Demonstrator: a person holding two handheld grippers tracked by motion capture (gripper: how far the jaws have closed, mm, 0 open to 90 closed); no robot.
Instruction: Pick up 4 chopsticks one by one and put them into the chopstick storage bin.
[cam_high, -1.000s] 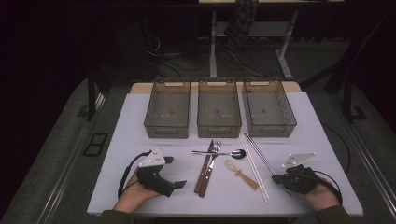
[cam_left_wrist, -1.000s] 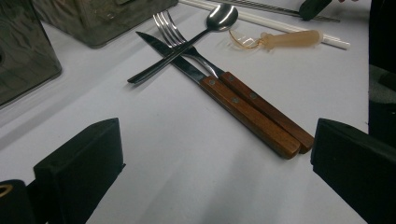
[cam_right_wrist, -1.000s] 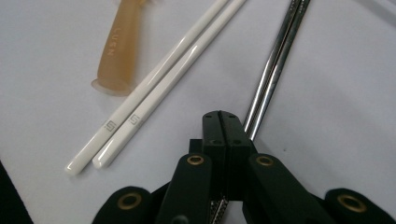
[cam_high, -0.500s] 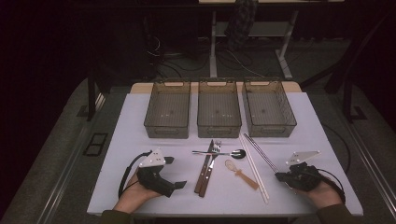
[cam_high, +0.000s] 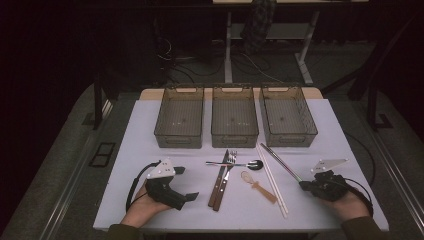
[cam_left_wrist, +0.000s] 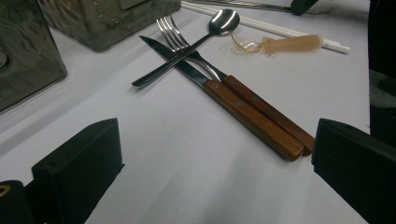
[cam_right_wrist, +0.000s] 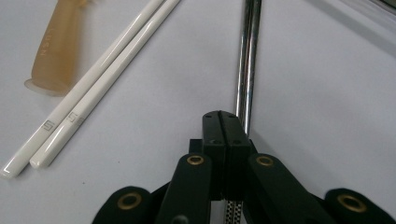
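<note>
Step in hand, as judged: picking up metal chopsticks (cam_right_wrist: 247, 60) to sort into bin.

Right gripper (cam_right_wrist: 223, 122) near worktop's right front corner, jaws clenched on near end of metal chopsticks, which lie slanting toward right bin (cam_high: 288, 116).

Left gripper (cam_high: 192, 196) near left front edge, released, jaws wide apart, nothing between; knife (cam_left_wrist: 233, 105) and fork (cam_left_wrist: 243, 93) ahead.

Next: lift without slipping, carry to bin at back edge, drop.

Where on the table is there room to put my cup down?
Bare patches: the table's left strip beside the left bin, the near middle between the left gripper and the knife, and the right strip beside the right bin. It is crowded from the knife across to the metal chopsticks.
</note>
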